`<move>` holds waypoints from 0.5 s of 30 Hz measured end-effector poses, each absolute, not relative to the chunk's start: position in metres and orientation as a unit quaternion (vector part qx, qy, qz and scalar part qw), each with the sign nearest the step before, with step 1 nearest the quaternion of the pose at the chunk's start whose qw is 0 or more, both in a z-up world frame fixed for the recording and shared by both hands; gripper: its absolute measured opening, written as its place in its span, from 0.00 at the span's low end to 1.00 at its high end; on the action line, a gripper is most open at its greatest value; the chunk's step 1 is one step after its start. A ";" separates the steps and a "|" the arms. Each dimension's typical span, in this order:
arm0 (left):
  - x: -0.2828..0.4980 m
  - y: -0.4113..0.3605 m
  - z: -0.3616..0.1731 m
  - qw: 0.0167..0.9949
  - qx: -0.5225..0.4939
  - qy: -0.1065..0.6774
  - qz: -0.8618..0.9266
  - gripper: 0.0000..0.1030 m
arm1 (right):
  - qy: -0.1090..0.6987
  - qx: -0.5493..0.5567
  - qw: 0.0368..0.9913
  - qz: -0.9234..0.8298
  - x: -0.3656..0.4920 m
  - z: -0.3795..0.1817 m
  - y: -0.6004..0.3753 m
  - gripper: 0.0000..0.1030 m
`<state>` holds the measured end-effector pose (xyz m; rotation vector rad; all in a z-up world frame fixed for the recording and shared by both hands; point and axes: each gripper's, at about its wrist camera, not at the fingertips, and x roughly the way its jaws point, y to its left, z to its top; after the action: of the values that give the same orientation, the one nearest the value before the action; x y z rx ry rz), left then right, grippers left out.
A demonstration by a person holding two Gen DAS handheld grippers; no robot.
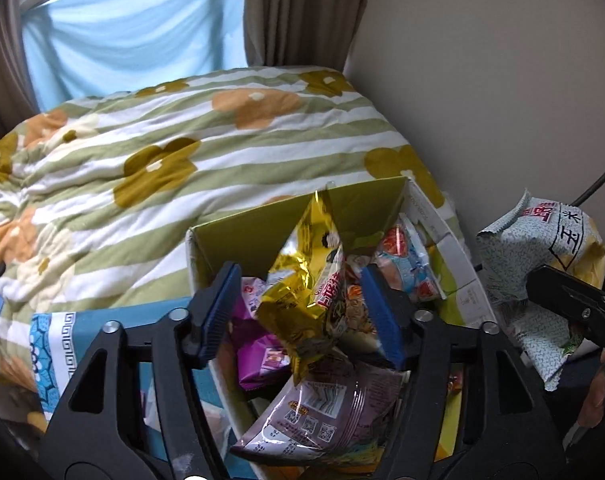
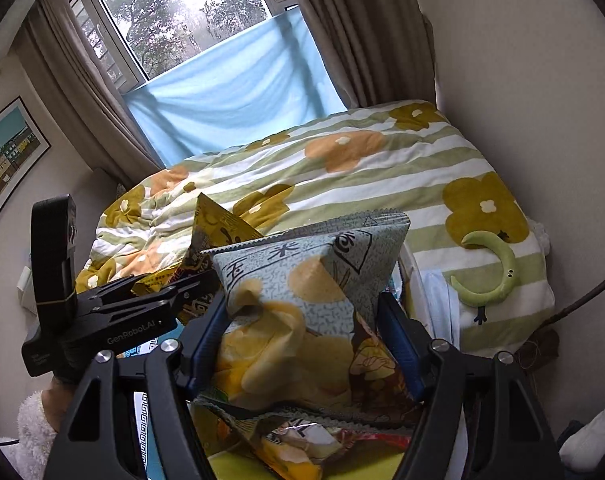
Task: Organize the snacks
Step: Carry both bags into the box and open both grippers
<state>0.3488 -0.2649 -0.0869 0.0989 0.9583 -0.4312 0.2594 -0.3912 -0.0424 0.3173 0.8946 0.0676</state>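
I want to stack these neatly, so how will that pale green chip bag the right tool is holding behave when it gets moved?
The chip bag, held by the right tool, looks puffed with air, so probably light. Its crumpled foil suggests it dents and flops. The glossy film may slip, and the contents likely crush easily.

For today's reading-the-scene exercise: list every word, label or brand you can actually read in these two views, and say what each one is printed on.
"GenRoboLAI", as far as it reads: on the side of the left gripper.
"玉米": on the grey-green snack bag between the right gripper's pads.
Gold foil packet: red lettering, too distorted to read.
Purple packet: QR codes and fine print, too small to read.
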 end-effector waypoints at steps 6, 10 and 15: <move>0.337 -0.247 -0.083 0.879 0.051 0.436 -0.188 0.94 | 0.448 0.165 0.878 0.043 0.266 -0.056 -0.413 0.66; 0.329 -0.223 -0.084 0.880 0.041 0.446 -0.158 0.94 | 0.457 0.161 0.873 0.046 0.276 -0.066 -0.412 0.66; 0.315 -0.189 -0.082 0.886 0.027 0.447 -0.120 0.94 | 0.463 0.145 0.872 0.058 0.291 -0.068 -0.405 0.66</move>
<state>0.3150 -0.1890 -0.0819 0.0566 0.9288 -0.2494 0.2912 -0.4052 -0.0678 0.3032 0.9677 0.1222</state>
